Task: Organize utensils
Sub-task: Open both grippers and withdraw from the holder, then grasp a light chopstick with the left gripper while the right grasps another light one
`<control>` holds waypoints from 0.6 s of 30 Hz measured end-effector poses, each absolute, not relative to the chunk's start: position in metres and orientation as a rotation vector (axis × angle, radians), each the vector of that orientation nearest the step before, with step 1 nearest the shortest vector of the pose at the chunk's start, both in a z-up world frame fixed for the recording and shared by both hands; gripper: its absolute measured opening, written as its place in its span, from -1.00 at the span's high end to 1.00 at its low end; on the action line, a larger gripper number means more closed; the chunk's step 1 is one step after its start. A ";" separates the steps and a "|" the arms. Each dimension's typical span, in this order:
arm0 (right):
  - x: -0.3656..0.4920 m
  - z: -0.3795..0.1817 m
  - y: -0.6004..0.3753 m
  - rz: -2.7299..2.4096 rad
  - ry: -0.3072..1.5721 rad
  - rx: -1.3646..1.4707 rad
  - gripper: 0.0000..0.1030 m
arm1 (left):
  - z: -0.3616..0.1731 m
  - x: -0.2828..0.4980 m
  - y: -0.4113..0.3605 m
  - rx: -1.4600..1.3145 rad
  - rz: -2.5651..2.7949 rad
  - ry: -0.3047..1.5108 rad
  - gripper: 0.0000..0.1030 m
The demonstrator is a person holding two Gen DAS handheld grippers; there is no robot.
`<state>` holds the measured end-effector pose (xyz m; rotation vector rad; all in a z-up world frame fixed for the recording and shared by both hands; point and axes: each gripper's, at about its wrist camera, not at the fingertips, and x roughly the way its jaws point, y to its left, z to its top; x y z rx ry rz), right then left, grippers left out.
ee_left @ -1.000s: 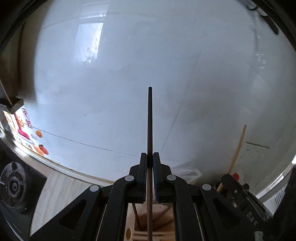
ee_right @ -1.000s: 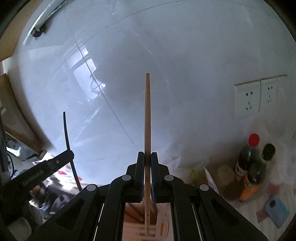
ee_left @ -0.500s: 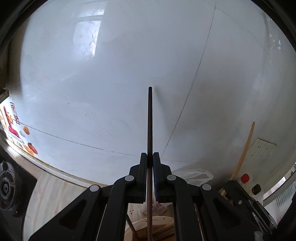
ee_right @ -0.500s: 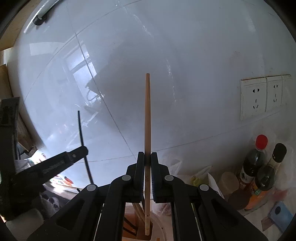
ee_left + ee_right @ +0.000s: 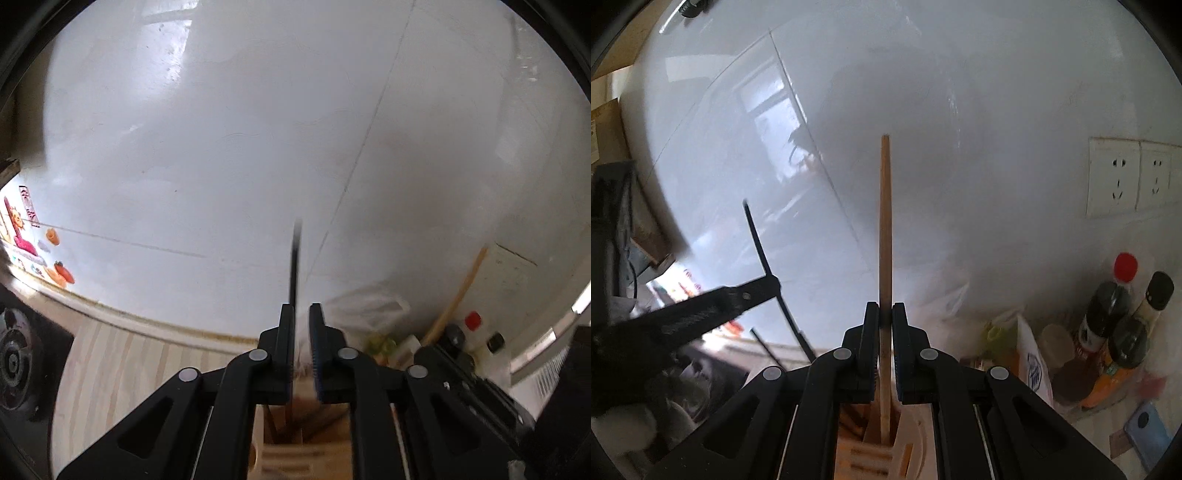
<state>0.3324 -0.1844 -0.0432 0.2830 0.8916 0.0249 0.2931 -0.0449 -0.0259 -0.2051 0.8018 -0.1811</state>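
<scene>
My left gripper (image 5: pixel 302 314) stands open over a pale wooden utensil holder (image 5: pixel 295 446). A black chopstick (image 5: pixel 294 266) leans on its left finger, loose and blurred, its lower end in the holder. My right gripper (image 5: pixel 885 314) is shut on a light wooden chopstick (image 5: pixel 885 221), upright, its lower end inside the same holder (image 5: pixel 875 450). The black chopstick (image 5: pixel 759 243) and the left gripper's arm (image 5: pixel 701 310) show at the left of the right wrist view. The wooden chopstick (image 5: pixel 458 291) shows at the right of the left wrist view.
A white tiled wall fills both views. Sauce bottles (image 5: pixel 1123 314), a plastic bag (image 5: pixel 1030 365) and a blue object (image 5: pixel 1147 432) stand at the right on the counter. Wall sockets (image 5: pixel 1126 177) are above them. A gas burner (image 5: pixel 14 365) lies left beside the wooden counter (image 5: pixel 110 369).
The left gripper's jaws have parted and the black chopstick has slid down into the holder. Both grippers have come lower over the holder. The right gripper keeps its hold.
</scene>
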 end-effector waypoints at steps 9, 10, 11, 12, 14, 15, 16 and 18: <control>0.285 0.007 -0.215 -0.033 0.909 0.316 -0.07 | -0.009 0.210 -0.031 -0.099 -0.023 0.798 -1.00; 0.279 0.011 -0.216 -0.054 0.916 0.305 -0.14 | -0.012 0.202 -0.031 -0.087 -0.007 0.807 -1.00; 0.270 0.016 -0.220 -0.084 0.929 0.297 -0.21 | -0.016 0.196 -0.030 -0.080 -0.001 0.813 -1.00; 0.262 0.020 -0.223 -0.094 0.931 0.299 -0.43 | -0.018 0.188 -0.031 -0.070 0.009 0.821 -1.00; 0.244 0.024 -0.229 -0.143 0.949 0.277 -0.77 | -0.026 0.177 -0.036 -0.063 0.007 0.841 -1.00; 0.235 0.026 -0.234 -0.156 0.952 0.273 -0.81 | -0.031 0.172 -0.039 -0.061 0.003 0.858 -1.00; 0.226 0.026 -0.238 -0.183 0.963 0.262 -0.81 | -0.037 0.167 -0.043 -0.054 0.001 0.878 -1.00; 0.210 0.023 -0.247 -0.218 0.987 0.250 -0.81 | -0.055 0.159 -0.052 -0.052 -0.011 0.933 -1.00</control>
